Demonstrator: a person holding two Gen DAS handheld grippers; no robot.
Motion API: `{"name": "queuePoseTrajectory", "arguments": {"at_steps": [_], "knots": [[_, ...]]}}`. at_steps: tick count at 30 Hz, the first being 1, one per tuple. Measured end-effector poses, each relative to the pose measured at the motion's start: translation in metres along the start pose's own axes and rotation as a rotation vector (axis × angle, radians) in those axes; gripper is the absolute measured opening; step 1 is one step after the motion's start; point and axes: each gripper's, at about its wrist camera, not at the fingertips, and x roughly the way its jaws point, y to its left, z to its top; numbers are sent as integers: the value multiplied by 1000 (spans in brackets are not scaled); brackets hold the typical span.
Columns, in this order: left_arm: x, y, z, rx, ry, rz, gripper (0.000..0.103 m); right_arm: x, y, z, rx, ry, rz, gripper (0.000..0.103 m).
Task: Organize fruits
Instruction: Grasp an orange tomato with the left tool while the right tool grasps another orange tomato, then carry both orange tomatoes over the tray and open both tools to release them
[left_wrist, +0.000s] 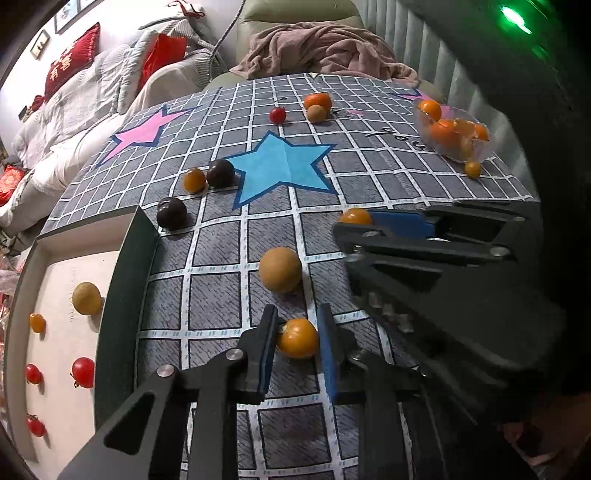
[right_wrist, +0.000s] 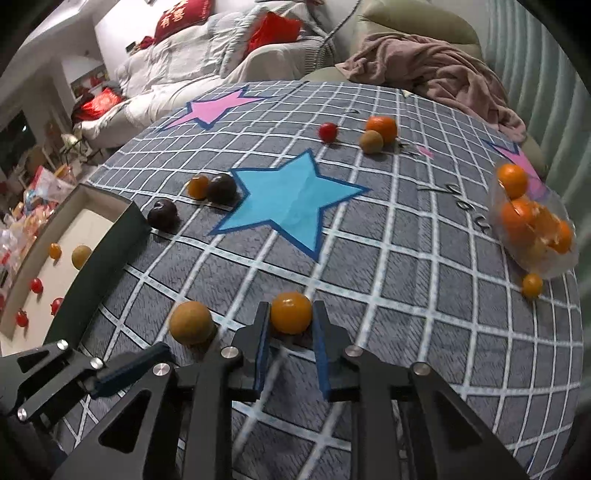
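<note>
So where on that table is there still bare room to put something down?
Mostly the grey cloth right of the blue star, up to the clear bowl of oranges. The near-left is crowded: both grippers, a tan fruit, dark plums and the box.

Orange tomatoes, tan longan, dark plums scattered on checked cloth — some, seemingly tomatoes, boxed.
</note>
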Motion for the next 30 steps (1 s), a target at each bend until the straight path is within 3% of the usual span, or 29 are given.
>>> {"name": "queuePoseTrajectory", "arguments": {"at_steps": [18,30], "knots": [[-31,15,-46,-11,13,-19,23,-51,-12,-72,129,-8,8,24],[-61,30,-61,-34,-11,-58,23,-75,2,-87,162,-13,23,24]]}}
